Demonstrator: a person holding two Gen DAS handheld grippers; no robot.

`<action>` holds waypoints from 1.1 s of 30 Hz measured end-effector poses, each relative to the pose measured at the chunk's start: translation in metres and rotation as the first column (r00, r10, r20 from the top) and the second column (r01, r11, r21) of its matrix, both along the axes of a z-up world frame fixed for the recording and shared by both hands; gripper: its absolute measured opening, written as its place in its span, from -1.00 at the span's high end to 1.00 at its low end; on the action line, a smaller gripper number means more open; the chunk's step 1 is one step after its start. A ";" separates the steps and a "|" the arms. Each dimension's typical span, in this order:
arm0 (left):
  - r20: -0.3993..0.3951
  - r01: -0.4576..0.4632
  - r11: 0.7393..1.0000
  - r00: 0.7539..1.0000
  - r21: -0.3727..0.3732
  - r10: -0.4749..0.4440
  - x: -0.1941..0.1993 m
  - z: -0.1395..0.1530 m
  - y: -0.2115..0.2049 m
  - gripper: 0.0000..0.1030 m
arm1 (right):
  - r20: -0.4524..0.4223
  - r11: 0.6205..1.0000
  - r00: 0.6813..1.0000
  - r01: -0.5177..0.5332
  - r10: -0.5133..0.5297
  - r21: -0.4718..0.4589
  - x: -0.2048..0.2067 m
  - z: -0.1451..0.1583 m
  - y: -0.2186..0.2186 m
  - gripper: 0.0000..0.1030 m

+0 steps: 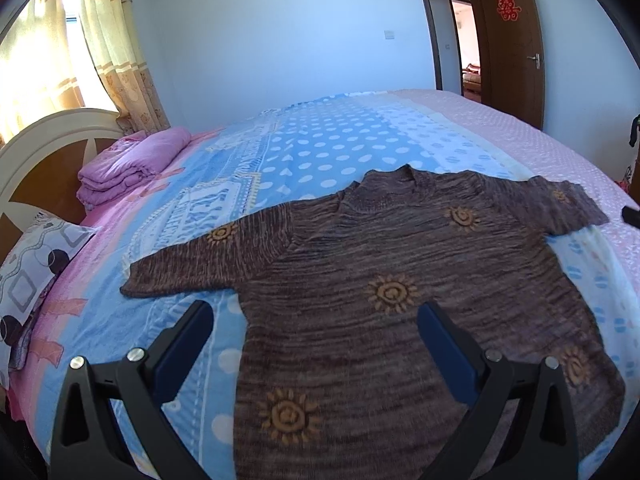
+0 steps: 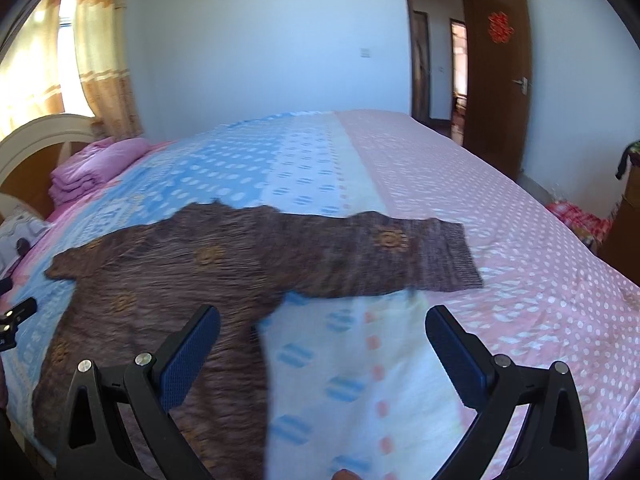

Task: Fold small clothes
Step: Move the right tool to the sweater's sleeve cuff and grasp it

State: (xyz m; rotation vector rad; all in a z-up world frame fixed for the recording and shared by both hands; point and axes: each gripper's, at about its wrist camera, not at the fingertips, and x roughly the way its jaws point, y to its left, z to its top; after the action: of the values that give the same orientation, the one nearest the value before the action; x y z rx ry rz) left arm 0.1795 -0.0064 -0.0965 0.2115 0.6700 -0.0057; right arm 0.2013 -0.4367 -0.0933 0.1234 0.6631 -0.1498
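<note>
While the brown sweater (image 1: 400, 272) lay flat across the bed (image 2: 500, 208), sleeves spread sideways, both grippers hovered empty, jaws wide, right gripper (image 2: 322, 324) nearer the right sleeve (image 2: 400, 256).

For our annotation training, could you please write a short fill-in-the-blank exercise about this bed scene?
1. The brown sweater lies spread flat on the ____.
2. Its orange motifs are shaped like ____.
3. The left gripper and the right gripper both have their jaws ____.
4. The folded blanket by the headboard is coloured ____.

Missing words: bed; suns; open; pink
</note>
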 end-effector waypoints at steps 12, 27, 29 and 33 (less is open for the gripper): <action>-0.042 -0.084 0.996 0.995 0.015 0.085 0.065 -0.038 0.003 -1.00 | -0.093 0.976 0.973 0.216 -0.211 0.040 0.068 -0.036 -0.123 -0.97; -0.115 -0.179 0.984 0.977 0.004 0.179 0.099 -0.069 0.029 -1.00 | -0.216 0.975 0.955 0.218 -0.204 0.044 0.115 -0.083 -0.147 0.08; -0.128 -0.183 0.983 0.975 0.005 0.182 0.101 -0.073 0.029 -1.00 | -0.206 0.982 0.964 0.182 -0.168 0.050 0.116 -0.082 -0.143 0.48; -0.157 -0.187 0.982 0.971 -0.013 0.183 0.104 -0.077 0.033 -1.00 | -0.212 0.990 0.970 0.131 -0.117 0.055 0.117 -0.076 -0.135 0.81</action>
State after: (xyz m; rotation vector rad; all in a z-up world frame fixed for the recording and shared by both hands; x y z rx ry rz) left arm 0.2835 0.0263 -0.1734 0.1223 0.8424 0.1491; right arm 0.3186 -0.5720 -0.1695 0.2173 0.8706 -0.2629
